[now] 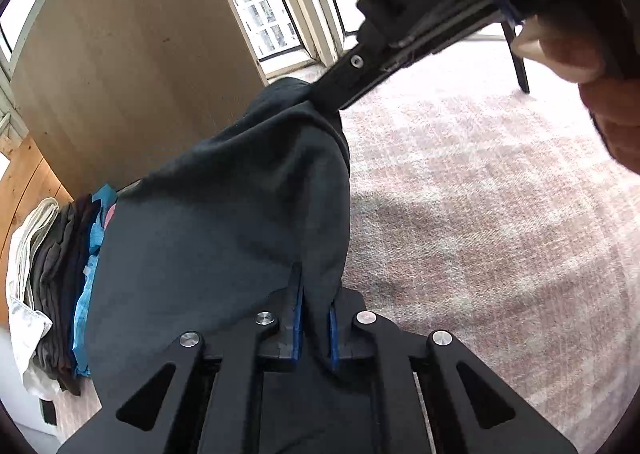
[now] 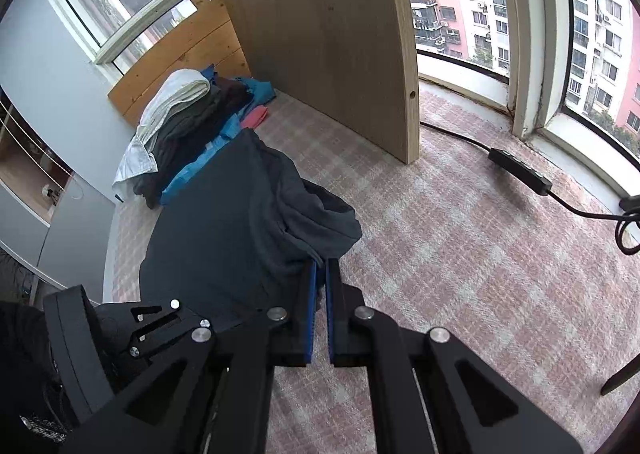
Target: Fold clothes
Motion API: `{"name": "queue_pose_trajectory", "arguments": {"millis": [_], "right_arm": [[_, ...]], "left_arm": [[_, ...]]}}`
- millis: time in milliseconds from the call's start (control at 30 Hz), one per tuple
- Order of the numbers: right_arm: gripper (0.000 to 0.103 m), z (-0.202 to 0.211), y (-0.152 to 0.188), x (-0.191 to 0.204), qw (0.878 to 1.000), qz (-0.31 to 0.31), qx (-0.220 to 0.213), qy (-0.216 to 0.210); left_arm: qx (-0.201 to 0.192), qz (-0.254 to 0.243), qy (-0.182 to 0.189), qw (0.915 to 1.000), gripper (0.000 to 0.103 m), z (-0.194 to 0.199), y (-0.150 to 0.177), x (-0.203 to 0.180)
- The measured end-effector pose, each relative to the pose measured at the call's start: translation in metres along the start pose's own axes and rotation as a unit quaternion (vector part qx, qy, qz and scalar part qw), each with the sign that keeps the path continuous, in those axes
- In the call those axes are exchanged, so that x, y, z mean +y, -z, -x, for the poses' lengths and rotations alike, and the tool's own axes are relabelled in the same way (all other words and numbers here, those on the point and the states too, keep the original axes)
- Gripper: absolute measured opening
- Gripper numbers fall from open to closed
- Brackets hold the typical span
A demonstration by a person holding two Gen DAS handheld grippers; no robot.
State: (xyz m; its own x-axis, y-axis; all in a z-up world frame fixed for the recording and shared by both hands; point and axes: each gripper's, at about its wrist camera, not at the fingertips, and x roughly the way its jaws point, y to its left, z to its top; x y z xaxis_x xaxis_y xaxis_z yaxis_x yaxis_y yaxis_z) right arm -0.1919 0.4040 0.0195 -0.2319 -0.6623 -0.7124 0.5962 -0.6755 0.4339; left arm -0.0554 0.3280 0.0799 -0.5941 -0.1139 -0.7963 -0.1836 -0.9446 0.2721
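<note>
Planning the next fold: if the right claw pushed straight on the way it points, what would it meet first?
The dark garment it is already shut on: the bunched fold sits right past the right claw. Beyond that, probably the checked cover underneath, though depth is hard to judge.

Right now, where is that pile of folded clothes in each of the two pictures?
Left wrist view: the pile of folded clothes lies at the left edge, partly hidden behind the dark garment.
Right wrist view: the pile sits upper left of centre, beyond the garment.
Shared landmark: the upright wooden board beside the pile.
</note>
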Motion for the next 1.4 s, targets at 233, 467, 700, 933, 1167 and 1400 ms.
{"name": "queue_pose_trajectory", "arguments": {"millis": [233,467,700,933,1167,1400], "right_arm": [[0.010,0.008,0.013,-0.007,1.000,-0.004,-0.016,-0.022],[0.038,0.000,0.009,0.027,0.996,0.084,-0.020,-0.008],[0.045,-0.012,-0.011,0.063,0.988,0.152,-0.033,-0.021],[0.003,-0.019,-0.017,0.070,0.986,0.159,-0.012,-0.048],[0.002,-0.005,-0.020,0.063,0.987,0.154,-0.042,-0.021],[0.018,-0.002,-0.014,0.074,0.986,0.164,-0.022,-0.027]], "left_arm": [[0.003,0.076,0.054,0.9956,0.007,0.024,0.020,0.084],[0.011,0.103,0.093,0.9903,0.007,0.000,0.013,0.114],[0.007,0.107,0.105,0.9886,0.007,-0.002,0.013,0.132],[0.000,0.106,0.112,0.9881,0.007,0.004,0.012,0.140],[-0.018,0.097,0.106,0.9895,0.007,0.017,0.008,0.142],[-0.008,0.093,0.114,0.9890,0.007,0.007,0.008,0.136]]}}
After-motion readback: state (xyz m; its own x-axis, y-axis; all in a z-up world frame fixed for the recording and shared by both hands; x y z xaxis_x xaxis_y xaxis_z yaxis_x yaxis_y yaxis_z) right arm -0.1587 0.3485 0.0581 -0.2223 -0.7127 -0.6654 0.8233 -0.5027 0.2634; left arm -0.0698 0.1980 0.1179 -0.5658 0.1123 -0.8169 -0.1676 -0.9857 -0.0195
